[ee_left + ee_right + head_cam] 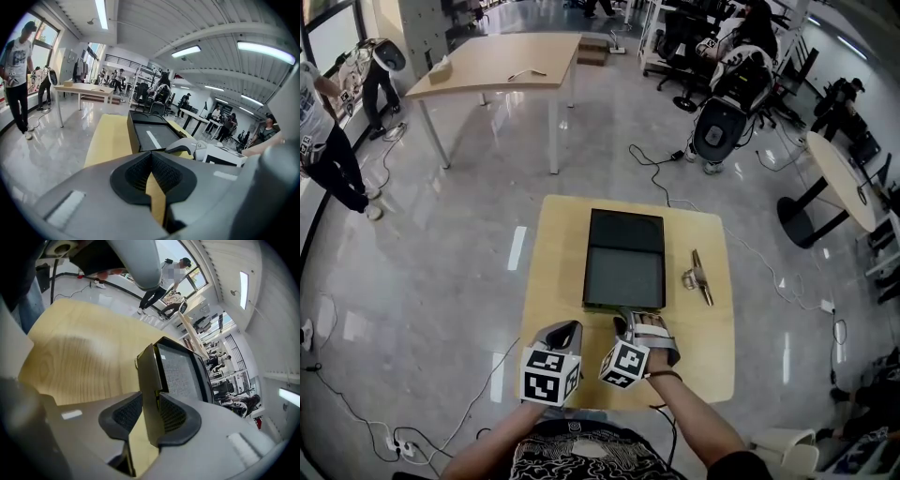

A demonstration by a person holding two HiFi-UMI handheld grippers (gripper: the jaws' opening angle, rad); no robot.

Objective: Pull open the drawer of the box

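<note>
— Glossy grey floor fills a big workroom, and we look steeply down on a small wooden table (551,281). What sits on it?

— We see a flat black box (625,228) lying near the middle of the table. Its drawer (623,278), a shallow tray with a grey floor and dark rim, appears drawn out toward us, its front edge close to our grippers. A metal piece (700,277) lies just right of the box, apart from it.

— And what do our hands hold?

— We hold a gripper in each hand, each carrying a cube with square markers. Our right gripper (639,317) is at the drawer's front. Its own view shows the upright front wall standing between the jaws, one pad (174,416) pressed on the inner face and the other pad against the outer face near its tip. So it is clamped on the drawer.

— The left one?

— Our left gripper (567,328) is over the tabletop, just beside the right one and left of the box's near corner. Its jaws meet at the tips, empty, a wedge of table showing below them.
</note>
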